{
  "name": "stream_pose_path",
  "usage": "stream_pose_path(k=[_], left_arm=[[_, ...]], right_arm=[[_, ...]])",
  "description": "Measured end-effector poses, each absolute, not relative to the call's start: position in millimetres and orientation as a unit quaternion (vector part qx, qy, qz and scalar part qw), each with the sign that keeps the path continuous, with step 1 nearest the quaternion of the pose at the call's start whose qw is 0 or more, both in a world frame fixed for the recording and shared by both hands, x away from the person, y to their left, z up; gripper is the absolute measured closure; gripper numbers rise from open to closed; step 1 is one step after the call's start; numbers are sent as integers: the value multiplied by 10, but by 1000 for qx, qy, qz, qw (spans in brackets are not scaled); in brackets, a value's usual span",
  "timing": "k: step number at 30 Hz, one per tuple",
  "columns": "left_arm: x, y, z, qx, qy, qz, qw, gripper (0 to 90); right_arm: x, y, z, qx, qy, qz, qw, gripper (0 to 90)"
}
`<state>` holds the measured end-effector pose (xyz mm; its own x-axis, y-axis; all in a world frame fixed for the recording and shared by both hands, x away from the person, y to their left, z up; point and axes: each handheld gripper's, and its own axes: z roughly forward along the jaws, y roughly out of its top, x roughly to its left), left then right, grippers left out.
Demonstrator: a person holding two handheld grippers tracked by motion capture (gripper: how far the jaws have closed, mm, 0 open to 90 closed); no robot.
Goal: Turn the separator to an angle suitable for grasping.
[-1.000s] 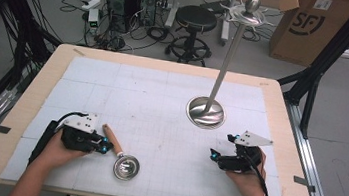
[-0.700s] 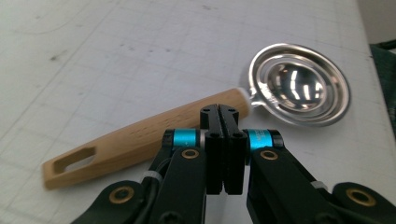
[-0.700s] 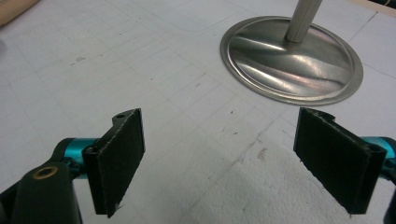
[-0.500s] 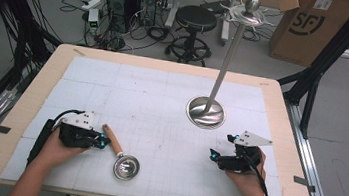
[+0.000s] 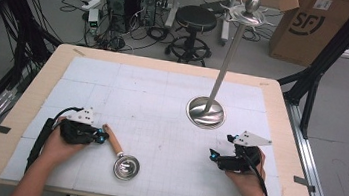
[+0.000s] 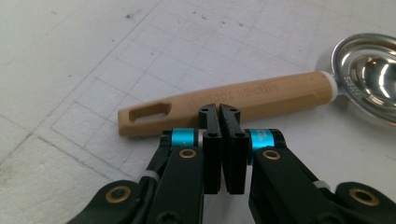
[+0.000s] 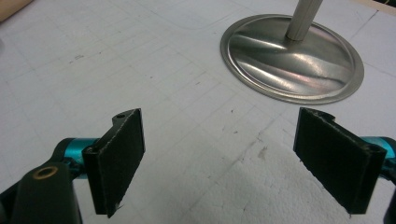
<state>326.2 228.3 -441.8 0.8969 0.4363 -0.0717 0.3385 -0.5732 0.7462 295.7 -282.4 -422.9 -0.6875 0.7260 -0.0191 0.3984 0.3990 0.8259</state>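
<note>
A measuring scoop lies on the white mat near the front, with a pale wooden handle (image 5: pixel 112 142) (image 6: pixel 243 100) and a shiny metal bowl (image 5: pixel 126 167) (image 6: pixel 369 77). My left gripper (image 5: pixel 99 137) (image 6: pixel 219 113) is shut with nothing between its jaws, and its tips sit just short of the handle's middle. My right gripper (image 5: pixel 213 155) (image 7: pixel 219 158) rests at the front right, jaws wide open and empty. It points toward the round base (image 5: pixel 206 112) (image 7: pixel 292 58) of a metal stand.
The stand's thin pole (image 5: pixel 227 64) rises from the base to a hooked top with a knob (image 5: pixel 249 9). The table's wooden rim (image 5: pixel 167 62) frames the mat. Beyond it are a stool (image 5: pixel 196 17), computers, cables and a cardboard box (image 5: pixel 312 24).
The left hand and its gripper have shifted very slightly beside the scoop handle. The scoop, the stand and the right gripper have stayed put.
</note>
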Motion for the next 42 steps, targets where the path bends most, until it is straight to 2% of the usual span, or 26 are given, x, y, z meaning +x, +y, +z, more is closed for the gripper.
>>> stream_pose_path(k=[7, 22, 33, 42], left_arm=[[3387, 2183, -4432, 883, 231, 55, 404, 866], [3663, 1670, -4388, 894, 221, 46, 386, 849], [3695, 1389, -4379, 897, 205, 38, 390, 845], [3610, 1473, -4265, 894, 218, 49, 388, 716]], right_arm=[[2966, -2826, -4230, 348, 812, 427, 191, 157], [2963, -2805, -4235, 343, 815, 426, 190, 157], [2961, -2795, -4240, 344, 817, 423, 190, 157], [2963, -2797, -4242, 344, 817, 422, 190, 157]])
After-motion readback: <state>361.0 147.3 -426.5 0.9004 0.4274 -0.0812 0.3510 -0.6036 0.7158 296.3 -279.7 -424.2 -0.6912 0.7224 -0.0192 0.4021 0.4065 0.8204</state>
